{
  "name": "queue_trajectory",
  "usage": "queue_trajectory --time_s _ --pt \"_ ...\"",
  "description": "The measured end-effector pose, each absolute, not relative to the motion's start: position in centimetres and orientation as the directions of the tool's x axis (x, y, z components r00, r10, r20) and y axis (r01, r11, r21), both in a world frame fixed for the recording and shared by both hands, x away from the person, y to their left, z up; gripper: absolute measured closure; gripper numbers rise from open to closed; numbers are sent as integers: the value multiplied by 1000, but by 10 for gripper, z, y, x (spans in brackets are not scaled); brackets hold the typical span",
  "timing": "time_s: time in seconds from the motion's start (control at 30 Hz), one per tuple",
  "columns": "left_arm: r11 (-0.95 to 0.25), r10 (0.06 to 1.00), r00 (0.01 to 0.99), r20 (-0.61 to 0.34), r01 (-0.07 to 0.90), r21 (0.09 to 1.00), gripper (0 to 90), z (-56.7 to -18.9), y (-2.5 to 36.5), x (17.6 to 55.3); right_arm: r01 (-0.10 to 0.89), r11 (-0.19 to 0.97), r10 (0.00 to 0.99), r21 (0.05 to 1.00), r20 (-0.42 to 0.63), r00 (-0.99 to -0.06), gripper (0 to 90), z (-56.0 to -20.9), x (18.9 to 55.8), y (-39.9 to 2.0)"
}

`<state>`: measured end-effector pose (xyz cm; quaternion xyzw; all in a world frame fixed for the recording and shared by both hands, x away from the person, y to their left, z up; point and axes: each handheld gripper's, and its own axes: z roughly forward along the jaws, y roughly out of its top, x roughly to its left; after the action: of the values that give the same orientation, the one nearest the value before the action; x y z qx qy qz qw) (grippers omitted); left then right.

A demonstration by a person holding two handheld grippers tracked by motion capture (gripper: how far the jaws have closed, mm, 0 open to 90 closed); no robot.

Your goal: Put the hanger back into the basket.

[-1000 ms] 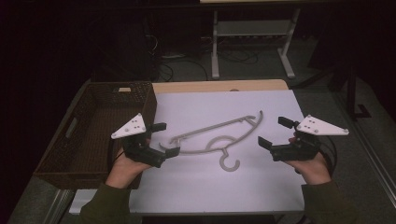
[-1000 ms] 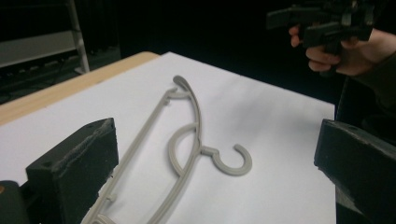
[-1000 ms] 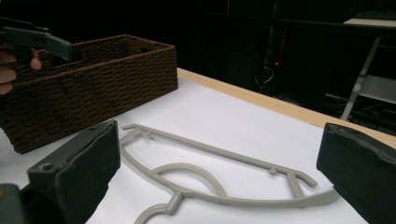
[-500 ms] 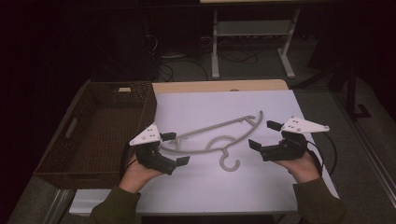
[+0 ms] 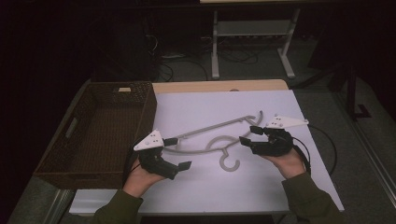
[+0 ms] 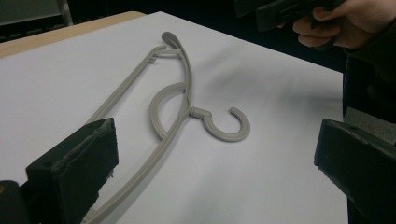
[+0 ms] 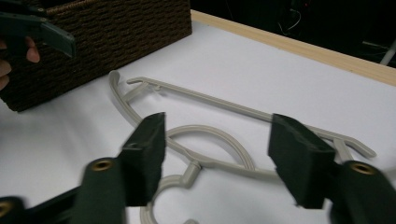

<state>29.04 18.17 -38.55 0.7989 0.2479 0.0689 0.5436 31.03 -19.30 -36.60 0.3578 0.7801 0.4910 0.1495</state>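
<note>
One grey clothes hanger (image 5: 210, 137) lies flat on the white surface (image 5: 308, 186), hook toward me, beside the wicker basket (image 5: 93, 135). I hold my left tongs (image 5: 179, 153) wide at its left end, astride the arm. My right tongs (image 5: 249, 135), jaws just narrowing but gripping nothing, hover over the right shoulder, probably for a two-ended lift.
</note>
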Motion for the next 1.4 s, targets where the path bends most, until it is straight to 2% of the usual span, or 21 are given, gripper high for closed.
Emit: queue_trajectory --time_s 0.13,0.17,0.2,0.23,0.27,0.3,0.33,0.37,0.4,0.43,0.5,0.93,1.07,1.4 --pt "-289 467 869 -161 322 901 0 -388 180 289 415 275 694 867 119 -710 509 -367 317 -183" --pt "-289 467 869 -161 322 901 0 -388 180 289 415 275 694 867 119 -710 509 -367 317 -183" --pt "-291 465 870 -163 324 900 0 -389 180 290 413 287 688 864 114 -717 574 -368 322 -178" --pt "-291 465 870 -163 324 900 0 -389 180 290 413 287 688 864 114 -717 574 -368 322 -178" --pt "-292 464 870 -167 328 898 0 -390 179 290 419 296 686 858 114 -718 655 -369 327 -173" --pt "-292 464 870 -167 328 898 0 -390 179 290 419 296 686 858 114 -718 655 -369 327 -173" --pt "-295 464 871 -164 327 898 0 -391 179 290 428 304 688 851 115 -717 748 -369 332 -168" --pt "-295 464 871 -164 327 898 0 -391 179 290 428 304 688 851 115 -717 748 -369 332 -168" --pt "-296 462 871 -167 329 897 0 -391 178 290 438 310 687 844 120 -717 826 -371 338 -163" --pt "-296 462 871 -167 329 897 0 -391 178 290 438 310 687 844 120 -717 826 -371 338 -163" --pt "-299 461 871 -167 330 895 0 -392 178 290 438 330 683 836 108 -722 892 -375 346 -156" --pt "-292 459 871 -177 336 895 0 -393 179 292 487 407 686 773 94 -721 894 -405 377 -134" --pt "-293 459 870 -178 337 895 0 -394 179 292 525 432 693 734 103 -714 895 -417 382 -127" --pt "-296 460 870 -179 340 893 0 -395 180 293 543 515 666 663 89 -740 896 -440 386 -107"
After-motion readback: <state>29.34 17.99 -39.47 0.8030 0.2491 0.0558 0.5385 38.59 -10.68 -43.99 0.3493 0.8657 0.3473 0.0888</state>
